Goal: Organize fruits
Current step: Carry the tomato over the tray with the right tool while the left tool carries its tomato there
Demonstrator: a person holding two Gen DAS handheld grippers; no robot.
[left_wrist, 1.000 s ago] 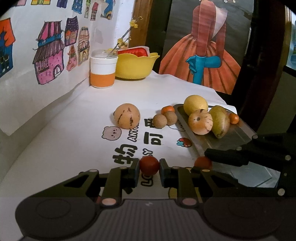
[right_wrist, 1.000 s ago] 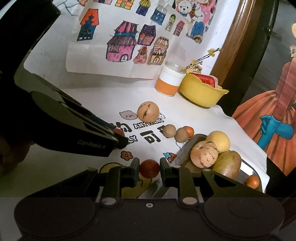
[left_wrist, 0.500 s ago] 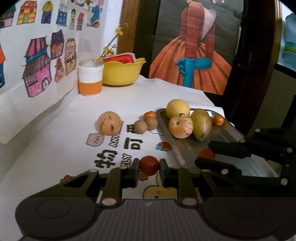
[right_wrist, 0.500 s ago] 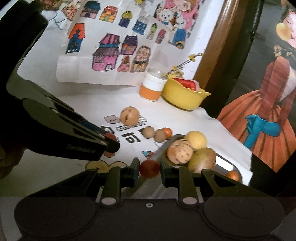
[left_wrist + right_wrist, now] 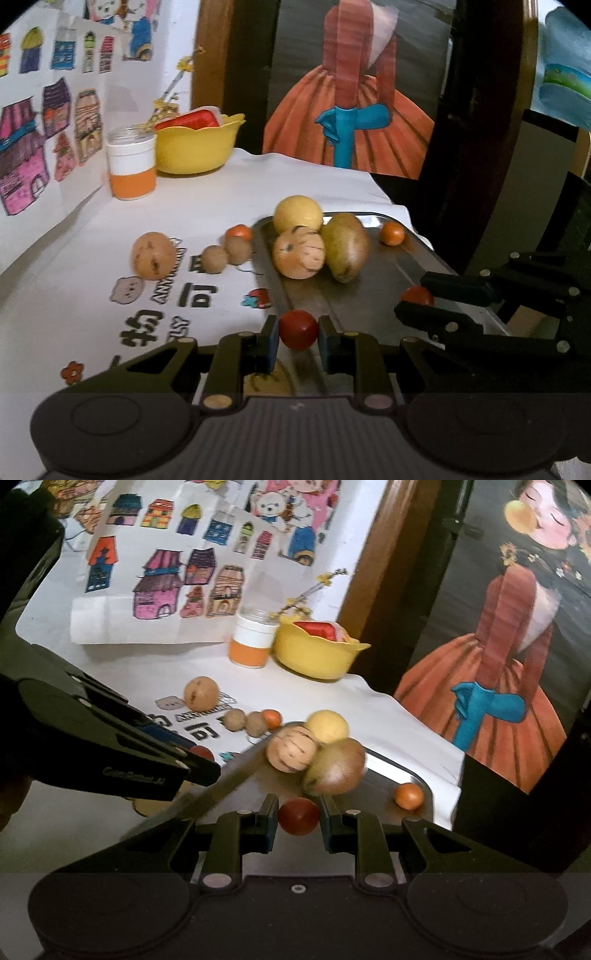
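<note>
Both grippers have swung over toward the metal tray [image 5: 417, 254] since a moment ago. The left gripper [image 5: 297, 334] pinches a red tomato [image 5: 297, 329] at the tray's near edge (the right gripper [image 5: 297, 818] grips another tomato [image 5: 298, 815] above the tray).

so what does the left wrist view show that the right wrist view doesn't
Only the left wrist view shows the right gripper from the side, closed on a small red round fruit above the metal tray, and a small orange flower print on the cloth.

Only the right wrist view shows the left gripper from outside with its own red fruit, plus the painted head of the poster figure.

Both share the yellow bowl, the orange-and-white cup and the speckled tan fruit on the tray.
</note>
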